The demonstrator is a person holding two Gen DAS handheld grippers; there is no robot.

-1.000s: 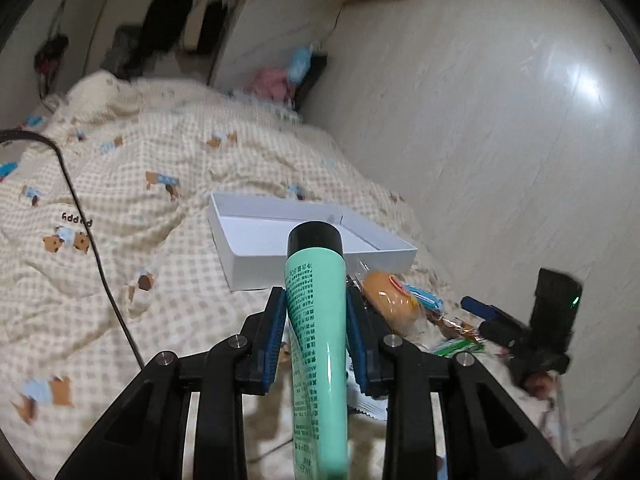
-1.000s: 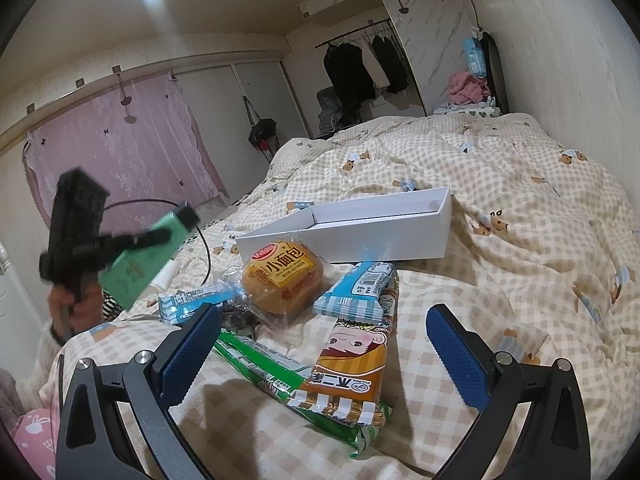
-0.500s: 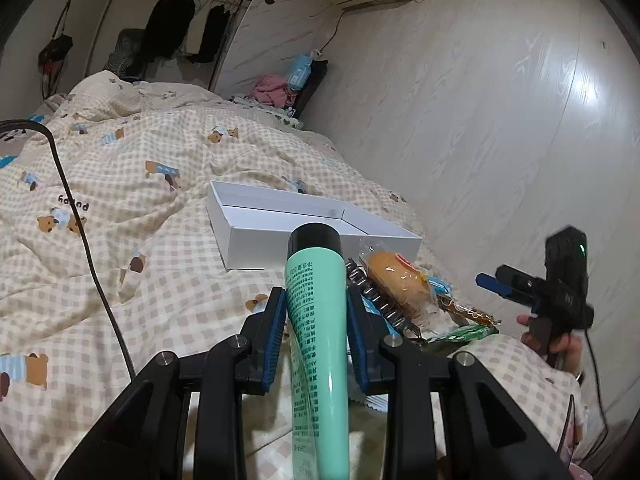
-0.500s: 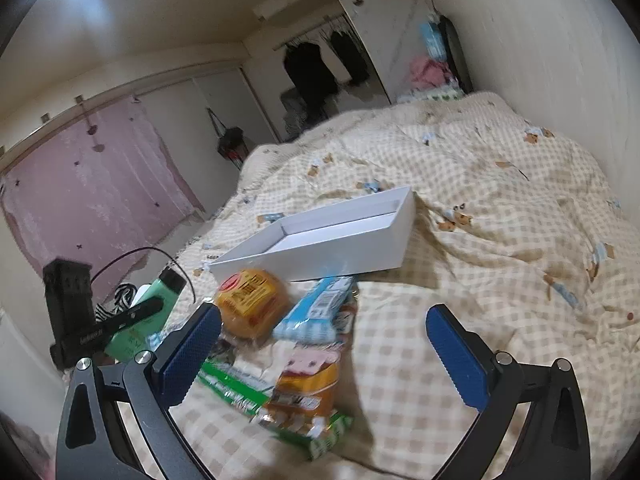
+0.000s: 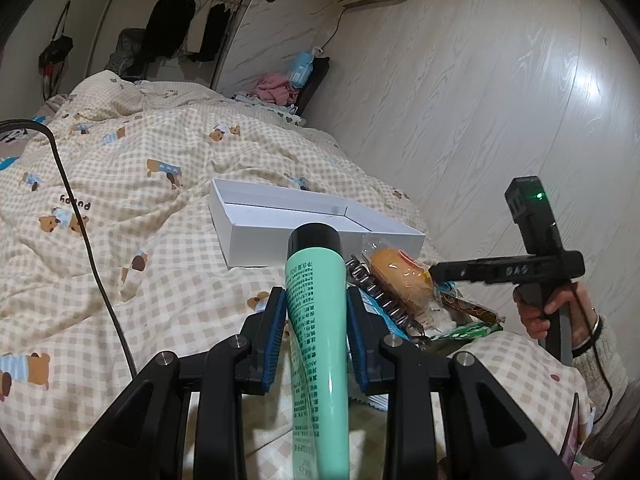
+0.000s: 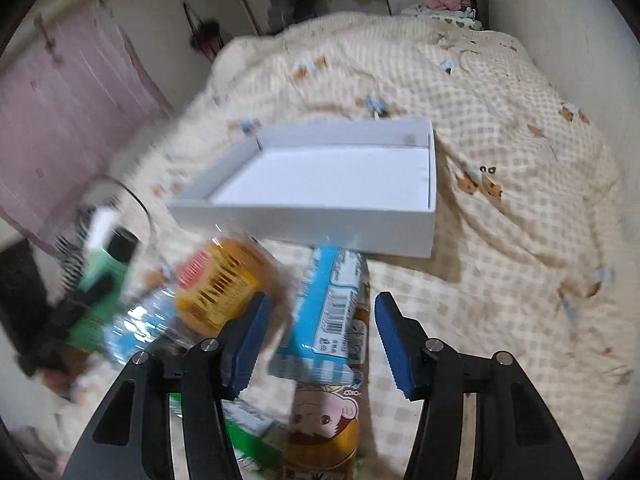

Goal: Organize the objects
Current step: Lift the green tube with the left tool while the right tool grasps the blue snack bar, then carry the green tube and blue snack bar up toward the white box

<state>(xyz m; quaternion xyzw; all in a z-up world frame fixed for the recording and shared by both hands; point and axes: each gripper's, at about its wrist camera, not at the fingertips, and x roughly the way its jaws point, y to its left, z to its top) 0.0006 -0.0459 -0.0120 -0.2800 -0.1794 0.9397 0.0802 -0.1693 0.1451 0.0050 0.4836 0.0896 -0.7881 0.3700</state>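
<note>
My left gripper [image 5: 316, 312] is shut on a mint-green tube [image 5: 316, 320] with a black cap, held above the bed and pointing at the open white box [image 5: 256, 236]. My right gripper [image 6: 320, 324] is open, its jaws astride a blue snack pack [image 6: 328, 312] that lies on top of a snack pile just in front of the white box [image 6: 320, 216]. The pile holds a round orange bun pack [image 6: 218, 284], an orange cartoon wrapper [image 6: 324, 432] and green packs [image 6: 248, 436]. The right gripper also shows in the left wrist view [image 5: 440, 272], over the bun pack [image 5: 400, 276].
Everything lies on a checked bear-print duvet [image 5: 120, 208]. A black cable [image 5: 92, 256] runs across it on the left. A wood-panel wall [image 5: 460, 120] borders the bed's right side. Clothes hang on a rail [image 5: 188, 20] at the far end.
My right gripper has dropped down and forward over the snack pile and its jaws have narrowed around the blue pack. My left gripper still holds the tube, lifted slightly.
</note>
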